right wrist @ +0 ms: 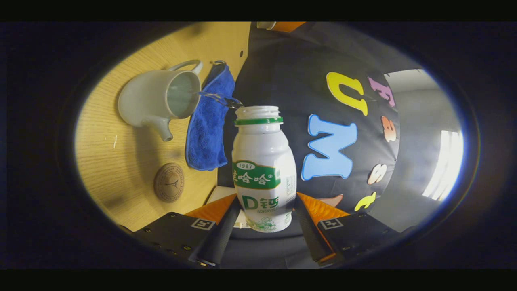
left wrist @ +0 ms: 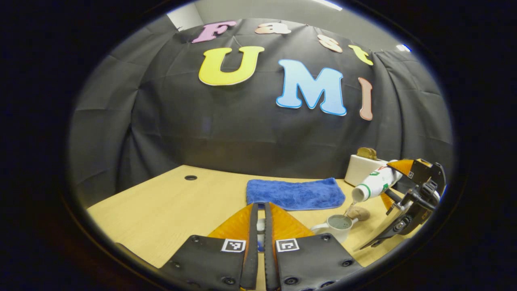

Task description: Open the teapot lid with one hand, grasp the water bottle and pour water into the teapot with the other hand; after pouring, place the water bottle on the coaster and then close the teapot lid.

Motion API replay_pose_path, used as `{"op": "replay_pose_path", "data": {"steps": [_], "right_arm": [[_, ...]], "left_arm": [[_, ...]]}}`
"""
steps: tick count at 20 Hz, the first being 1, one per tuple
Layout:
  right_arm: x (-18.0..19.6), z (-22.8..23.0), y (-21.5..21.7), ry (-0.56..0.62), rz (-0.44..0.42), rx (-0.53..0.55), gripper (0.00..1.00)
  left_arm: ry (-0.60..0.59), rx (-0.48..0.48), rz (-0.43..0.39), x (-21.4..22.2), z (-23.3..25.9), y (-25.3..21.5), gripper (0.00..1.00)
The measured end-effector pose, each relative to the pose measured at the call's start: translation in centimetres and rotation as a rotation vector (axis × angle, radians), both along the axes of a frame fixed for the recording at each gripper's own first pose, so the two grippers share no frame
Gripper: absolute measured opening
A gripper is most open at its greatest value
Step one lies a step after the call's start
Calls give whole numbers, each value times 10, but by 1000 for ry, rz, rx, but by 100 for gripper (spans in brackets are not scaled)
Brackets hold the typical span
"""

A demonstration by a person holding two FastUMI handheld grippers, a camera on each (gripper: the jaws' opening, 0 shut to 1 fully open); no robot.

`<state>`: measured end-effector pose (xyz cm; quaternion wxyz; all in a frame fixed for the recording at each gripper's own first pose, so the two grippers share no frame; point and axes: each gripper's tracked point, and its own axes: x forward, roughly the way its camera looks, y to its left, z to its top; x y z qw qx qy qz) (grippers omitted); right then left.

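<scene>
In the right gripper view, the right gripper (right wrist: 264,220) pinches the bottle (right wrist: 263,169) low on its body, one finger pressed to each side, and the whole view is rolled sideways, so the table (right wrist: 117,161) runs along the left. The bottle is uncapped and tipped toward the teapot (right wrist: 155,99), and a thin stream of water (right wrist: 214,98) runs from its mouth into the open top of the pot. The pot stands lidless on the table, spout pointing toward the round coaster (right wrist: 169,182), which lies bare a little apart from it. A blue towel (right wrist: 210,125) lies just beside the pot, toward the wall. In the left gripper view, the left gripper (left wrist: 260,232) hangs above the table, its jaws drawn close together around something small and pale between them; it is too hidden to tell whether that is the lid (left wrist: 261,226). Farther off on the right in this view, the right gripper (left wrist: 408,184) holds the bottle (left wrist: 377,184) slanted mouth-down over the teapot (left wrist: 337,227), and the coaster (left wrist: 358,213) lies just behind the pot. The towel (left wrist: 295,194) lies flat beyond, and a white box (left wrist: 361,169) stands near the wall.
</scene>
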<state>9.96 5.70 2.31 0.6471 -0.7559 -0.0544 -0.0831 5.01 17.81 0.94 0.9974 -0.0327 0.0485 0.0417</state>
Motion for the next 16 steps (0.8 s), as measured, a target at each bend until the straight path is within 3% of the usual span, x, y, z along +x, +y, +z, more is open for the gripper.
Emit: {"op": "replay_pose_path", "data": {"steps": [16], "right_arm": [[0,11,3,-57,26,-104,79]], "left_arm": [[8,2,-4,-1,0,-1,17]]}}
